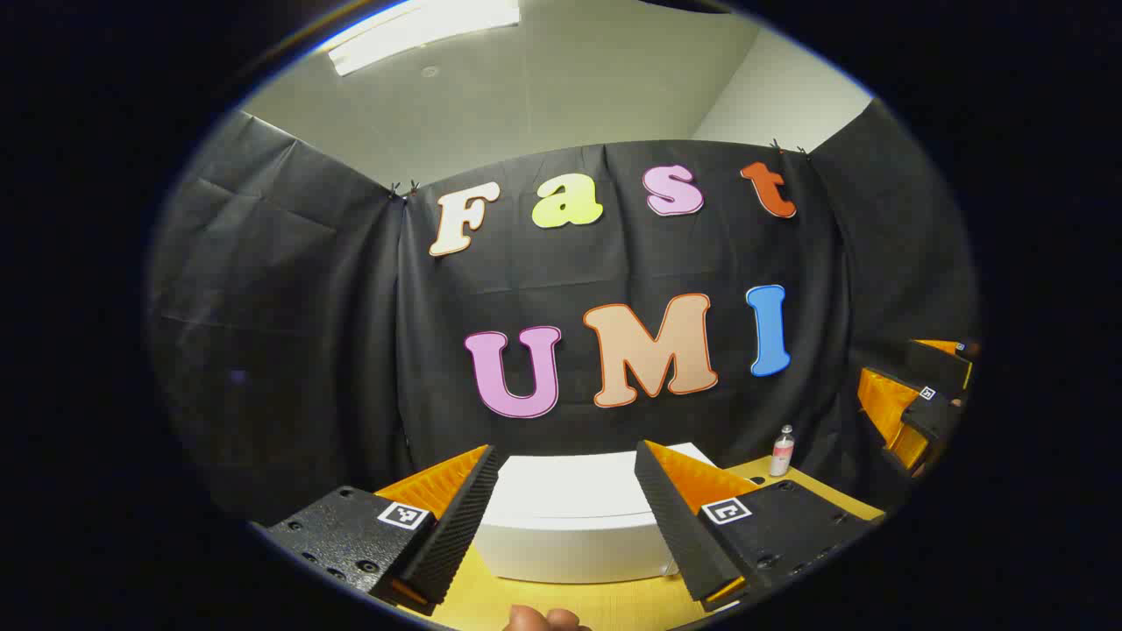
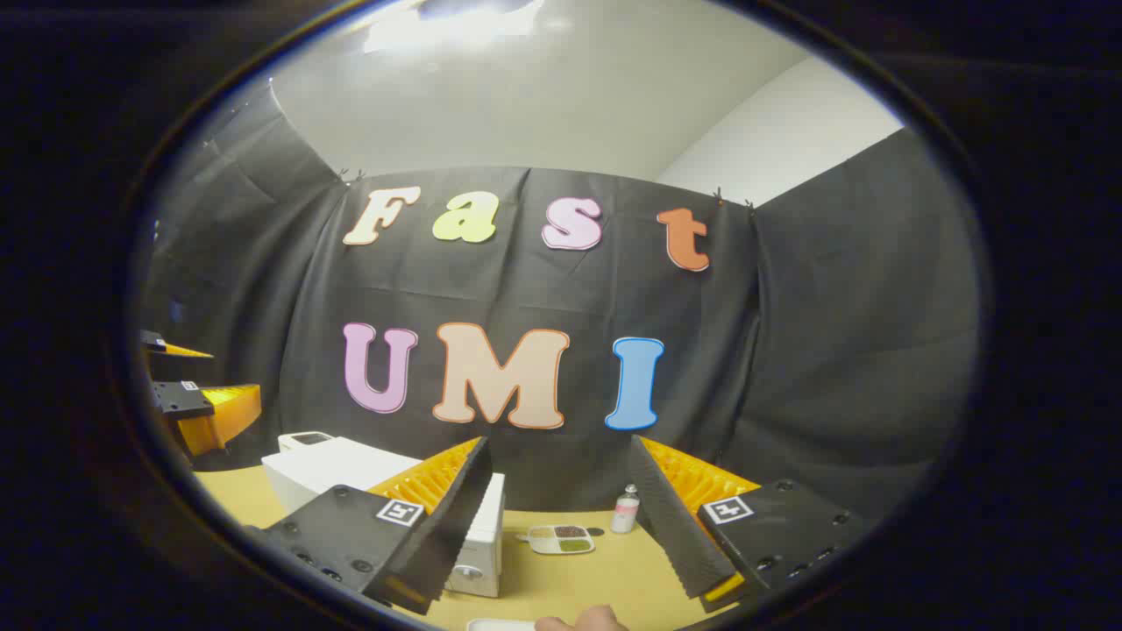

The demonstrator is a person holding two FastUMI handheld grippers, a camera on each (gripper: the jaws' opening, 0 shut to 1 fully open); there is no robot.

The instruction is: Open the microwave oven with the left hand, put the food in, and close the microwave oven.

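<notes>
Black cloth wall (image 1: 289, 333) behind a yellow table (image 2: 614, 578), white ceiling with a light panel (image 1: 421, 31).

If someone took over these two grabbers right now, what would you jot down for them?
Left gripper: open, holding nothing, raised in front of the microwave.
Right gripper: open, holding nothing, raised over the table.
Microwave: white, on the table, looks closed.
Food: a small divided tray on the table to the right of the microwave, beside a small bottle.
Done: nothing yet.
Left: open the door with the left gripper, put the tray in, close the door.
</notes>
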